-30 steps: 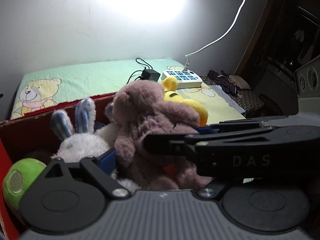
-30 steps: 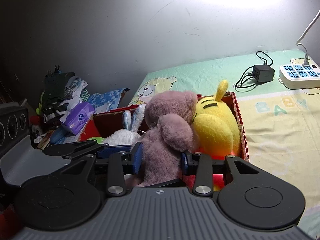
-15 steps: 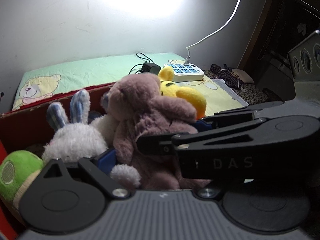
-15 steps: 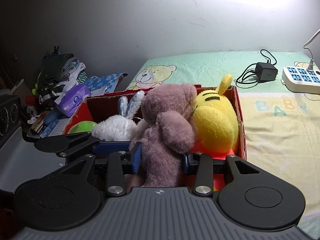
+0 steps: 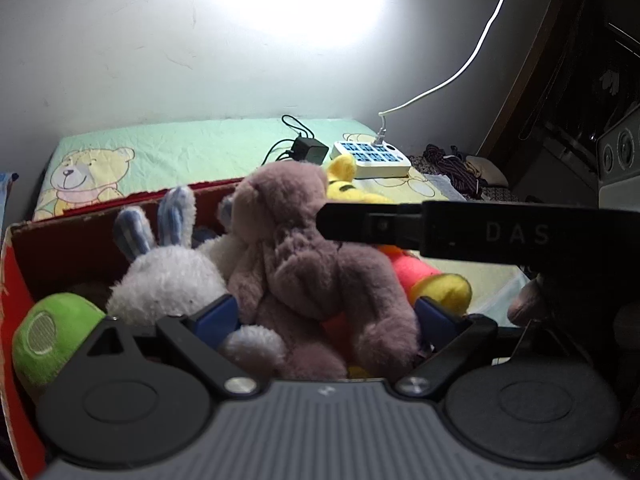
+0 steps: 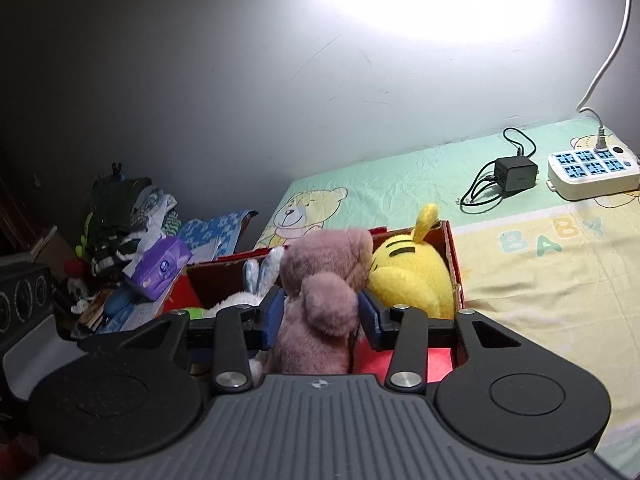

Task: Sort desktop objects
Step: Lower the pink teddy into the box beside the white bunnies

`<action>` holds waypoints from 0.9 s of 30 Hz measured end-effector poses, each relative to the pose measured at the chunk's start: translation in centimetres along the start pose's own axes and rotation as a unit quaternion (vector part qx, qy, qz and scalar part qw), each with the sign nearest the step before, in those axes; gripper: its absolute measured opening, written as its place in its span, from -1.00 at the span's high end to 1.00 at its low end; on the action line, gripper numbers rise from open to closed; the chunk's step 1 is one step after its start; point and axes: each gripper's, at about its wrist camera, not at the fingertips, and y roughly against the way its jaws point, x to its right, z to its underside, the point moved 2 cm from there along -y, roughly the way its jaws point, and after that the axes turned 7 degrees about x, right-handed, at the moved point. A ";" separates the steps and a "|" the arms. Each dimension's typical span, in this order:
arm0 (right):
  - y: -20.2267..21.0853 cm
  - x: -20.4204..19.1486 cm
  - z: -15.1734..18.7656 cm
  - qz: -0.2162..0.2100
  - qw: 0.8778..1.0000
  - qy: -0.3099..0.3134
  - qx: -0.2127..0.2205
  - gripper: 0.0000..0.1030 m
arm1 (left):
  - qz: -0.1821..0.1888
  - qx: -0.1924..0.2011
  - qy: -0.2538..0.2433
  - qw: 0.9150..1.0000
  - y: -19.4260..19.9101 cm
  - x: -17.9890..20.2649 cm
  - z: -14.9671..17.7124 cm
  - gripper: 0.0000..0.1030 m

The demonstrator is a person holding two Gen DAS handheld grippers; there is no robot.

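Lifted, right gripper pinches mauve bear beside yellow plush.

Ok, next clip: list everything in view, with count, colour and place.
Red cardboard box: one, on the bedsheet, holding the toys.
Mauve plush bear: one, in the box, between both grippers' jaws.
Yellow striped plush toy: one, right end of the box.
White plush rabbit: one, blue ears, beside the bear.
Green plush ball: one, left end of the box.
Pastel bear-print bedsheet: one, underneath.
White power strip: one, far right, cable plugged in.
Black charger: one, beside the strip.
Purple wipes pack: one, in the left clutter.
Left gripper: jaws either side of the bear's legs.
Right gripper: shut on the bear.
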 end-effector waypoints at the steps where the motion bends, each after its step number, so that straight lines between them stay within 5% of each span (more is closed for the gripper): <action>1: -0.1 0.1 0.0 -0.003 1.000 -0.007 0.001 0.32 | 0.000 0.000 0.001 1.000 -0.1 0.0 0.0 -0.85; 4: -1.0 -0.1 0.4 -0.001 1.000 -0.006 -0.019 0.50 | -0.001 -0.007 0.003 1.000 -0.6 0.0 0.1 -0.85; 14: -1.5 -0.2 1.4 -0.017 0.999 -0.003 -0.048 0.57 | -0.014 -0.024 -0.018 0.999 -1.3 0.4 0.8 -0.84; 27: 0.6 0.2 0.9 -0.001 1.000 -0.001 -0.025 0.33 | -0.038 -0.024 -0.004 0.999 -0.2 0.8 0.2 -0.88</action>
